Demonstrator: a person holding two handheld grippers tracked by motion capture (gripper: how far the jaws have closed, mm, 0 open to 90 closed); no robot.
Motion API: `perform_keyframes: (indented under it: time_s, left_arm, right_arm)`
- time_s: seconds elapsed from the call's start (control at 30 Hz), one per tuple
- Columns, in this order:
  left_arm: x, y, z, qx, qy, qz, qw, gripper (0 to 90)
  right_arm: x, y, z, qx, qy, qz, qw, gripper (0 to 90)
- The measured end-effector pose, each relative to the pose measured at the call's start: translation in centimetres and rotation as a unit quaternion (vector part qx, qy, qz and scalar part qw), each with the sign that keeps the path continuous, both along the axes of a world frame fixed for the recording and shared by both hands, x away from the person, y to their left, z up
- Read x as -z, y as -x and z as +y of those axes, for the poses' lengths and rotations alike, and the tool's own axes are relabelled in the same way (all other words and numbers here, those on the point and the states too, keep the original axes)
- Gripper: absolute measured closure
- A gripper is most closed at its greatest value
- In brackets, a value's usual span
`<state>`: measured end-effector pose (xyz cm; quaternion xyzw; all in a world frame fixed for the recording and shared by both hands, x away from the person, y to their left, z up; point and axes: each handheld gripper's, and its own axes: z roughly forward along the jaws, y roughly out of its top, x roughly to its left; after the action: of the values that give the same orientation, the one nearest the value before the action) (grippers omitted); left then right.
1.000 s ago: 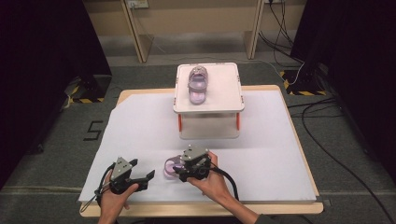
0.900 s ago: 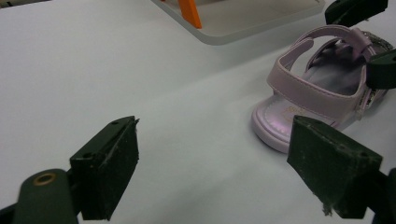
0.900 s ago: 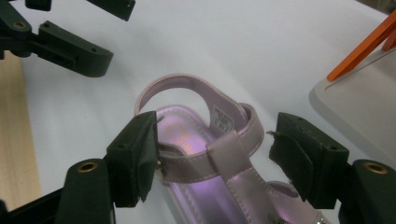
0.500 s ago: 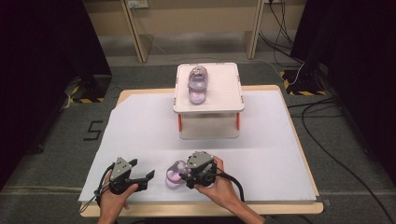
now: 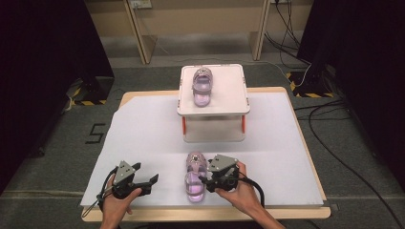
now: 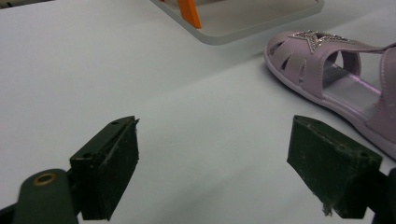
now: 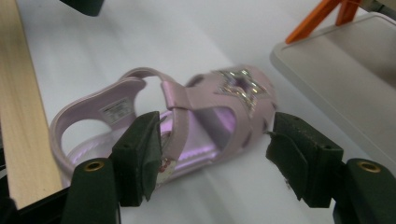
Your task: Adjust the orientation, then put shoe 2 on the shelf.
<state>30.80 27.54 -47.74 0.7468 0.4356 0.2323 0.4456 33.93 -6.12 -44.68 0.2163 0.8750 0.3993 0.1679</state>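
From the high view, we see two small purple sandals. One sandal (image 5: 202, 86) sits on top of a little white stand (image 5: 234, 107) in the upper middle of the picture. The other sandal (image 5: 194, 175) lies on the white table cover (image 5: 143, 129), low in the middle, toe pointing up the picture toward the stand. We think this one is meant to join its twin up there, so the pair ends up together. The right claw (image 5: 203, 180) is just to the right of this sandal, very near its side. The left claw (image 5: 154, 180) rests at the lower left, well apart from the sandal, with nothing in it. It looks like it is waiting.

In the left gripper view, our two black jaws stand wide apart over bare white cover. The sandal (image 6: 336, 74) is off at the right edge, and a corner of the stand (image 6: 243, 23) with an orange leg (image 6: 189, 11) is at the top.

In the right gripper view, the sandal (image 7: 196, 116) lies in the middle of the picture, with its sparkly star (image 7: 238, 86) toward the upper right. The jaws are open, wider than the shoe. They have just been closing a little, lined up on either side of it, but we do not see them pressing on it yet. The wooden table edge (image 7: 18, 116) runs down the left.
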Motion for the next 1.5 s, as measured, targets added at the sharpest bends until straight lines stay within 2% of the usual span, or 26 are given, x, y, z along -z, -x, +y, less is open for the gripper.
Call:
perform_keyframes:
  time_s: [0.13, 0.47, 0.57, 0.77, 1.03, 1.13, 1.2, 1.33, 1.4, 1.5]
  left_arm:
    - [0.1, -0.1, -0.1, 0.003, -0.003, 0.001, 1.0, 15.8]
    - [0.1, -0.2, 0.0, 0.0, -0.003, 0.003, 1.0, 15.8]
    - [0.2, -0.2, 0.1, -0.004, 0.0, 0.005, 1.0, 15.8]
    - [0.3, -0.1, 0.5, -0.011, 0.001, 0.006, 0.9999, 15.8]
    - [0.3, 0.3, 0.7, -0.013, -0.002, 0.007, 0.9999, 15.8]
    - [0.3, 0.2, 0.8, -0.016, -0.002, 0.007, 0.9998, 15.8]
    - [0.3, 0.2, 0.7, -0.013, -0.004, 0.006, 0.9999, 15.8]
    - [0.2, 0.1, 0.3, -0.008, -0.004, 0.004, 1.0, 15.8]
    - [0.2, 0.1, 0.2, -0.006, -0.008, 0.005, 0.9999, 15.8]
    - [0.2, -0.1, 0.1, -0.004, -0.004, 0.003, 1.0, 15.8]
  right_arm:
    - [0.2, -0.2, -0.8, 0.001, -0.017, 0.014, 0.9998, 35.8]
    - [-0.5, 0.6, 0.2, -0.022, -0.029, -0.006, 0.9993, 38.0]
    - [-0.6, 0.6, 0.6, -0.027, -0.026, -0.014, 0.9992, 39.7]
    - [-0.2, 0.1, 1.9, -0.034, -0.018, -0.015, 0.9991, 42.1]
    - [0.6, 0.0, 3.6, -0.047, 0.009, -0.028, 0.9985, 46.6]
    - [1.0, -0.2, 3.8, -0.04, 0.035, -0.046, 0.9975, 54.3]
    - [1.4, -0.2, 3.8, -0.038, 0.048, -0.047, 0.997, 60.3]
    - [1.3, -0.3, 3.3, -0.045, 0.052, -0.068, 0.9953, 73.3]
    - [1.1, -0.1, 3.1, -0.049, 0.06, -0.078, 0.9939, 76.4]
    - [0.8, 0.1, 2.7, -0.047, 0.058, -0.082, 0.9938, 79.2]
